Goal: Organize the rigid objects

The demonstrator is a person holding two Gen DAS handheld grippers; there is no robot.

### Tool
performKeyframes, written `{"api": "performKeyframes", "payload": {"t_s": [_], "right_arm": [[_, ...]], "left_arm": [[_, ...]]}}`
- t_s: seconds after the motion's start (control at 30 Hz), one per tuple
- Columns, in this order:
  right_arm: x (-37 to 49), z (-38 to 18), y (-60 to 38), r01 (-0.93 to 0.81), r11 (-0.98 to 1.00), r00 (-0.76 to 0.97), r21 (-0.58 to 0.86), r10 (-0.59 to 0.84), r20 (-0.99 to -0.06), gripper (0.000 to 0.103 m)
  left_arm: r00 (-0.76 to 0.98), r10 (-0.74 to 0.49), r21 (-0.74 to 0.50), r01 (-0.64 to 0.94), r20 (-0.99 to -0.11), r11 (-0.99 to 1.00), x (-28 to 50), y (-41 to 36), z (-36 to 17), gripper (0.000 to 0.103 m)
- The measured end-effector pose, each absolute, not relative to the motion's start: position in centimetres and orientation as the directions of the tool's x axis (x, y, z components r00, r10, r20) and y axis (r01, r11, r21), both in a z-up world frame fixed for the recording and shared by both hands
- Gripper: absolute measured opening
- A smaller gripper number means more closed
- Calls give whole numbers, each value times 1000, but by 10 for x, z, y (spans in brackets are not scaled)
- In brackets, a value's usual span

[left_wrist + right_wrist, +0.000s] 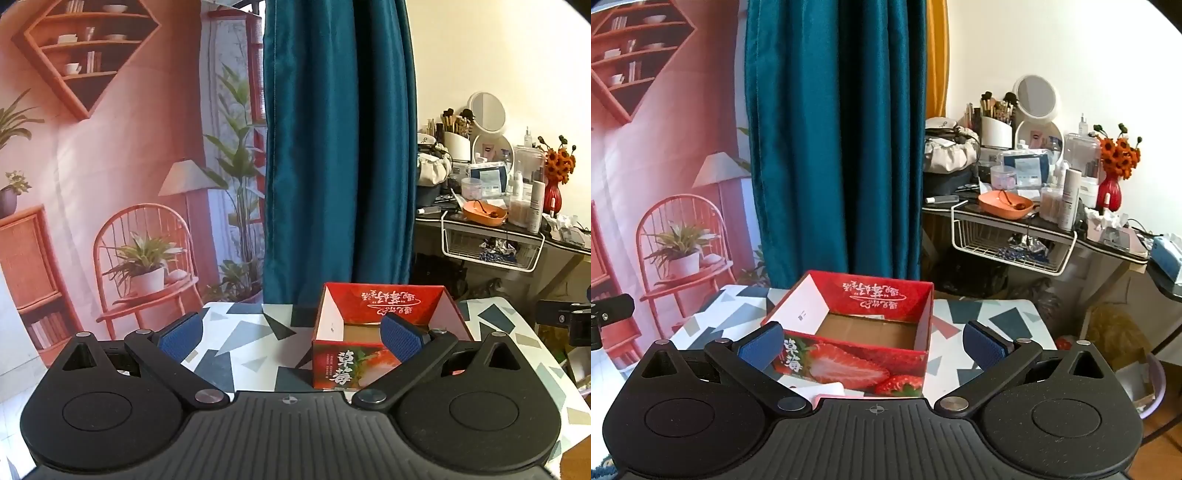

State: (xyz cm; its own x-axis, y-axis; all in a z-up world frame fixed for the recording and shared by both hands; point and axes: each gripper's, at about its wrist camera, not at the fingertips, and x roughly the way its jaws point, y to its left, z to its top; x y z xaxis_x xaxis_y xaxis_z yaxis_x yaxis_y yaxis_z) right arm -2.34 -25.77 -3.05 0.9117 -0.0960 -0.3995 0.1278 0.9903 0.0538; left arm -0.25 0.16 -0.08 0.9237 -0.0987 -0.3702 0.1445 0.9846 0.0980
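Both claws spread wide and empty, the left gripper (pixel 291 334) and right gripper (pixel 873 341) face an open strawberry carton (pixel 871 321) at twelve o'clock on the patterned table (pixel 243 332), apparently awaiting items.

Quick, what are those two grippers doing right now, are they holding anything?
Left gripper: open, holding nothing; the strawberry box sits ahead, untouched.
Right gripper: open, holding nothing, facing the same box.

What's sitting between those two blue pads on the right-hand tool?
The open red strawberry box, seemingly empty, shows between the right gripper fingers, untouched; seen in the right wrist view.
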Motion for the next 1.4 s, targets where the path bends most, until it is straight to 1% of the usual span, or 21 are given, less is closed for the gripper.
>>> {"api": "performKeyframes", "payload": {"t_s": [1.4], "right_arm": [[-24, -34, -251, 121, 991, 915, 54, -90, -394, 103]], "left_arm": [[923, -90, 95, 135, -375, 986, -1, -1, -2, 103]]}}
